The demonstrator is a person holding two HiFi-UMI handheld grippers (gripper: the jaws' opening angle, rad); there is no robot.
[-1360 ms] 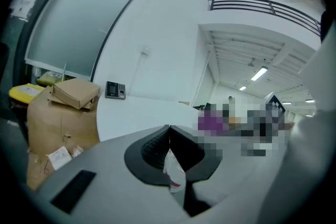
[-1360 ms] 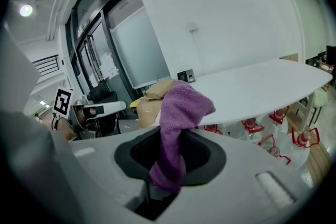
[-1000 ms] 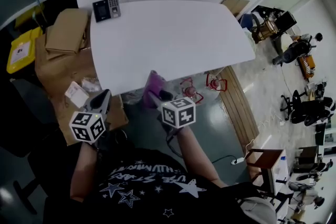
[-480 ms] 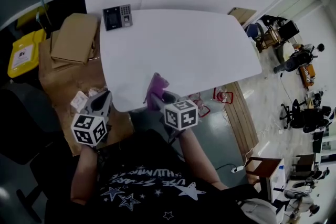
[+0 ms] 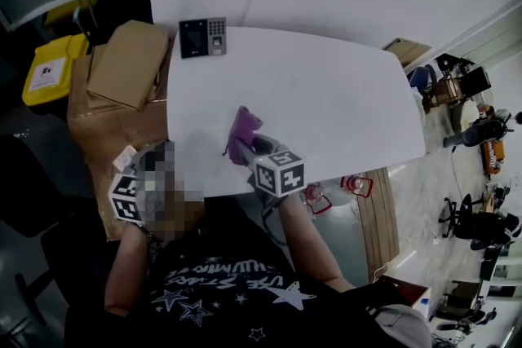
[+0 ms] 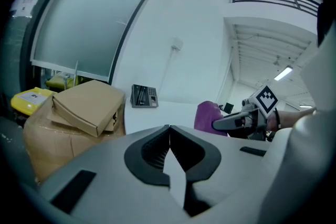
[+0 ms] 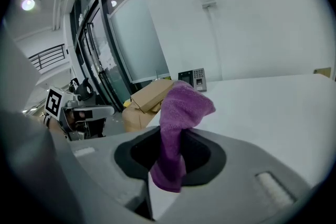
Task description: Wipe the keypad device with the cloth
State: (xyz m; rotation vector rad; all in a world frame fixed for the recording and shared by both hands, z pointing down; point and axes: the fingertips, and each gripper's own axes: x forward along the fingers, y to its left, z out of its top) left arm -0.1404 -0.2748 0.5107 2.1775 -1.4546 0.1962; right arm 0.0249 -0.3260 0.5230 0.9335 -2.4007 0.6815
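The right tool (image 7: 170,160) is pinching the purple cloth (image 7: 181,107) tight between its jaws. The top of the cloth sticks up in a soft lump. The left tool (image 6: 169,149) has its jaws pressed together, and there is nothing in them.

The keypad device (image 5: 202,37) sits at the far left corner of the white bench (image 5: 342,110). It is right by the edge, next to a cardboard box (image 5: 129,61). The cloth is over the near side of the bench, well apart from the device, so I think no wiping has begun yet.

The job now looks like carrying the cloth across to the device. To do it well, hold the pinch tight so the cloth does not drop. Bring the soft lump down onto the dark screen and the buttons. Rub gently, because the device is close to the edge and a hard push could slide it off. The empty left tool could hold the device steady.

The head view shows the whole bench and the gap between cloth and device, but a blurred patch covers the left tool's jaws there. Only the left gripper view shows those jaws are closed and empty. Only the right gripper view shows how deep the cloth sits in the right tool's jaws.
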